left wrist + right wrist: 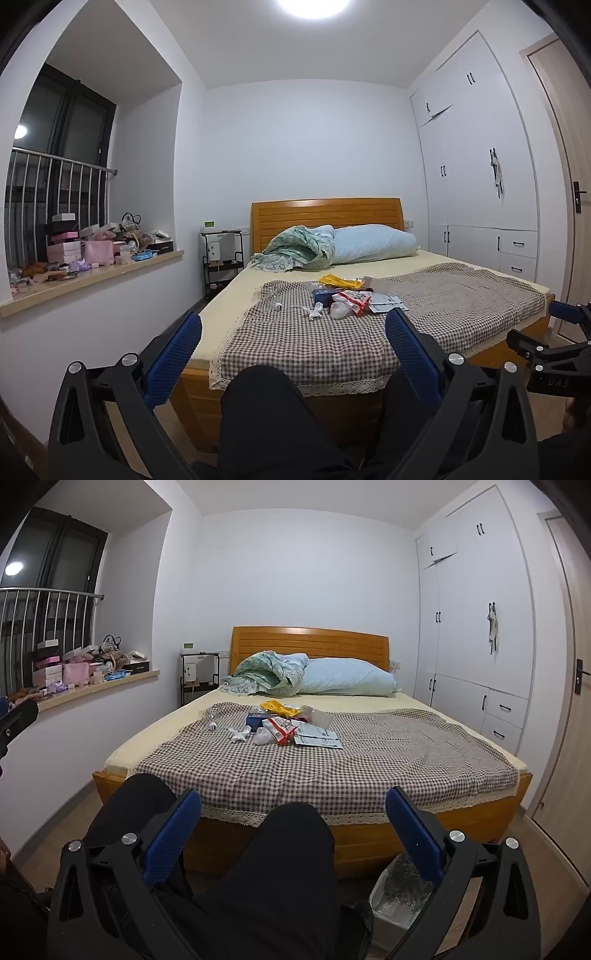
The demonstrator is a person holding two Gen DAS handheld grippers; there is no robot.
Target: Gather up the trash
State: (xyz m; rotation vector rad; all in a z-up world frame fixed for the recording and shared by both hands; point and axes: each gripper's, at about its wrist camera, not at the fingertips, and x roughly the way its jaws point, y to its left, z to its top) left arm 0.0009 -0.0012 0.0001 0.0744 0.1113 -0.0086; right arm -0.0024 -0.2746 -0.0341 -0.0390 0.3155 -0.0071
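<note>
Fingers of both grippers stand spread wide with nothing between them: the left gripper (293,325) and the right gripper (293,805) each show two blue, finely ribbed pads on black angular arms with silver bolts. Between and below the pads lie a person's knees (291,849) in black trousers, seated facing the foot of a bed (369,834). Low to the right of the knees, on the floor, stands a small bin (399,897) lined with a thin clear plastic bag.

Beyond the knees, the bed's warm orange wooden frame carries a pale yellow mattress, covered by a brown-and-white checked cloth (369,760) with a cream lace hem, lightly wrinkled. The trash (280,727) sits in a loose cluster on the far middle-left part of this cloth, well apart from both grippers: a crumpled white tissue (239,733), a red-and-white crinkled wrapper (279,729), a blue box (255,720), a yellow packet (279,708), flat printed papers (317,738) and clear plastic film (212,714).

Farther back lie a green floral quilt (266,674) bunched beside a pale blue pillow (347,677), against a slatted wooden headboard (310,642). Left of the bed stands a black wire trolley (199,681); a window ledge (92,275) holds crowded pink and white boxes. White wardrobes (472,627) with black handles fill the right wall
</note>
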